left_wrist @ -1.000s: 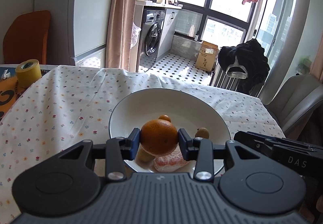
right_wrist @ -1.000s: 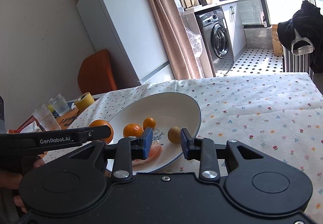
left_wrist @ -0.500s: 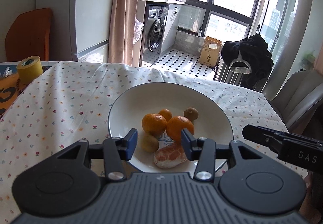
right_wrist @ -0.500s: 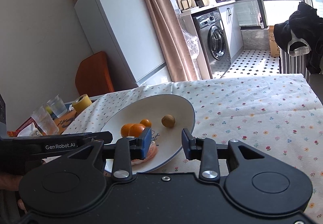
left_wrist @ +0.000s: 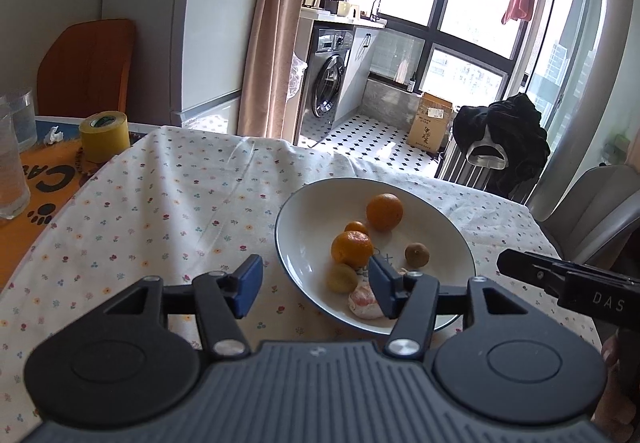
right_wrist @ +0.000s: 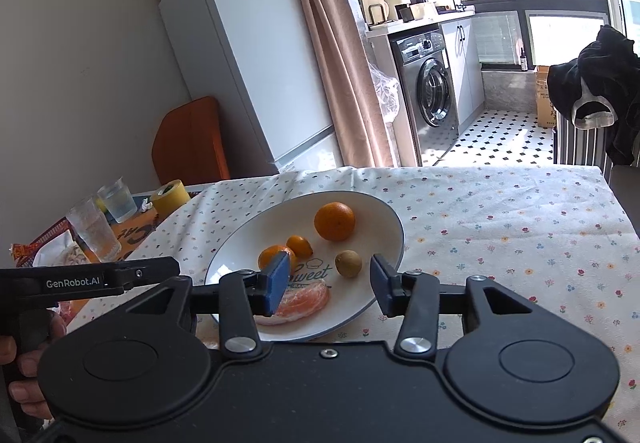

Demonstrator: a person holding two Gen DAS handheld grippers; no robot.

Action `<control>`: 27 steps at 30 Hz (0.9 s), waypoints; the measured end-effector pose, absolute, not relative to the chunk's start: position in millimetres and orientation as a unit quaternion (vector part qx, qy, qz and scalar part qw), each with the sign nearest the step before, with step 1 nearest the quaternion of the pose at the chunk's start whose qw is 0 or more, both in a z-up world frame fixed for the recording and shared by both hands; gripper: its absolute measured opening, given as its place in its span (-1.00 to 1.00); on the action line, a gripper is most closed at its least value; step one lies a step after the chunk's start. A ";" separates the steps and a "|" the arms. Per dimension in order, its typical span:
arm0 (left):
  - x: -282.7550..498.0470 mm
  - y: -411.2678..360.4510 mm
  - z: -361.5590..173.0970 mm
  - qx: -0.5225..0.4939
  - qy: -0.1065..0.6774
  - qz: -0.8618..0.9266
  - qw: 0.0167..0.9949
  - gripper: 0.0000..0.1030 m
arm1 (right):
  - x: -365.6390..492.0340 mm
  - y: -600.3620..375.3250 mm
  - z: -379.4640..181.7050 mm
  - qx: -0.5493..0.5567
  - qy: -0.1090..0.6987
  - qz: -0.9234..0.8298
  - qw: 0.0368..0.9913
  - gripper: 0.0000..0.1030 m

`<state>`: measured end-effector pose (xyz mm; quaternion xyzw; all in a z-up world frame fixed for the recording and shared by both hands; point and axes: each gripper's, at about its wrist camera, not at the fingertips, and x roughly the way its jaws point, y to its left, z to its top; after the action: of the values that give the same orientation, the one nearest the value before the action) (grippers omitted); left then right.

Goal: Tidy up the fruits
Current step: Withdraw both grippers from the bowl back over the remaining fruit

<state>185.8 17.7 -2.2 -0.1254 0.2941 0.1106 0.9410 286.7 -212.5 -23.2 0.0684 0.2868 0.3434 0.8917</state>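
- The left gripper (left_wrist: pixel 312 285) hangs low in the frame with its fingers spread wide and nothing between them; its right finger sits over the near rim of the white bowl (left_wrist: pixel 460 239).
- The right gripper (right_wrist: pixel 330 285) also has its fingers apart and empty, poised in front of the bowl's near edge.
- All the fruit visible lies in the bowl at centre right of the left view: a large orange (left_wrist: pixel 384 211) towards the far side, a mandarin (left_wrist: pixel 351 248) with a smaller one (left_wrist: pixel 356 227) behind it, two brownish kiwis (left_wrist: pixel 417 254) (left_wrist: pixel 342 277), and a peeled segment (left_wrist: pixel 364 303) nearest the camera.
- Risk, as I judge it: the fruits are round and lie loose on a sloping glazed surface, so a bump to the rim could make them roll.
- The bowl sits on a floral cloth (left_wrist: pixel 160 203) covering the desk; catching the cloth could drag the bowl.
- The peeled segment is soft; a firm pinch would likely crush it.
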 end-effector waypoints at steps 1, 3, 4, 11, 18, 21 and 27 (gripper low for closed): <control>182.7 19.4 -1.6 -0.127 0.293 0.110 0.941 0.13 | 284.4 -212.2 -21.9 0.067 0.286 0.344 0.892 -0.12; 178.1 21.7 -1.7 -0.131 0.292 0.110 0.941 0.16 | 279.2 -211.4 -19.6 0.063 0.284 0.343 0.893 -0.03; 175.4 23.2 -1.8 -0.134 0.290 0.109 0.941 0.20 | 276.9 -211.1 -18.6 0.061 0.283 0.342 0.894 0.01; 158.4 27.7 -2.0 -0.147 0.283 0.111 0.941 0.27 | 259.6 -208.3 -14.9 0.051 0.282 0.344 0.894 0.14; 140.7 30.1 -4.5 -0.148 0.281 0.122 0.940 0.47 | 241.4 -205.5 -12.9 0.042 0.279 0.349 0.894 0.40; 134.5 29.8 -5.7 -0.146 0.284 0.123 0.939 0.54 | 234.9 -204.1 -12.1 0.038 0.277 0.350 0.894 0.50; 121.8 30.4 -9.8 -0.157 0.283 0.141 0.936 0.62 | 221.5 -203.0 -10.4 0.032 0.273 0.351 0.895 0.70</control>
<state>121.8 30.4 -9.8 -0.1574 0.2832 0.1408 0.9355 221.5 -203.0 -10.4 0.0319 0.2731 0.3506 0.8953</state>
